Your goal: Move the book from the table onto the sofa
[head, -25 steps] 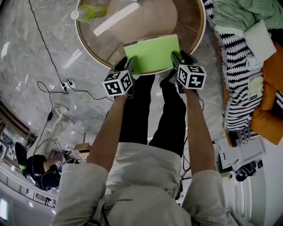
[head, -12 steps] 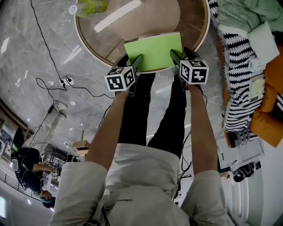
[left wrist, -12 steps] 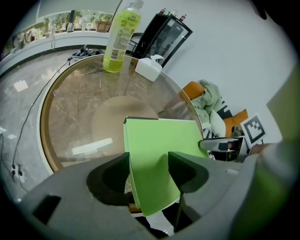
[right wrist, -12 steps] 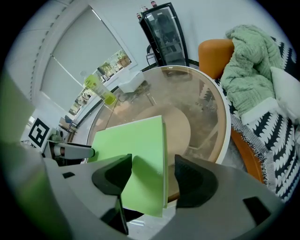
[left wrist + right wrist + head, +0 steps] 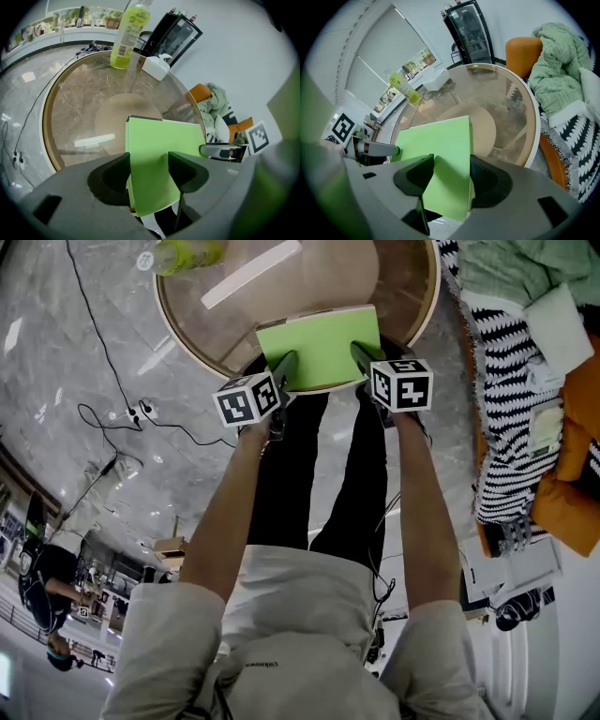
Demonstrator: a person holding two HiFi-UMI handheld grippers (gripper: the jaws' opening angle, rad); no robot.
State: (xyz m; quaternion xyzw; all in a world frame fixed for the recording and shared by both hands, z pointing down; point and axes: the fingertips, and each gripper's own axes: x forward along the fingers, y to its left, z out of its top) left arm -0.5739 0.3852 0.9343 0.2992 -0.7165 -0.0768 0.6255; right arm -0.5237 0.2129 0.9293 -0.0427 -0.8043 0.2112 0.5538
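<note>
A light green book (image 5: 319,343) lies on the round glass table (image 5: 192,338), its near edge jutting past the rim above the person's legs. My left gripper (image 5: 279,371) is at the book's near left corner and my right gripper (image 5: 362,359) at its near right corner. In the left gripper view the book (image 5: 161,140) shows between the wide jaws of the left gripper (image 5: 147,164). In the right gripper view the book (image 5: 440,140) runs between the jaws of the right gripper (image 5: 452,171). Both pairs of jaws have just been opening. No pad presses on the cover.
A yellow-green bottle (image 5: 178,254) and a white box (image 5: 157,68) stand at the table's far side. The orange sofa (image 5: 572,502) on the right carries a striped throw (image 5: 506,427) and a green blanket (image 5: 506,268). Cables (image 5: 141,418) lie on the marble floor to the left.
Both grippers' jaws have spread wide at the book's near corners. The book still lies on the table's near rim and the hands have barely shifted.
</note>
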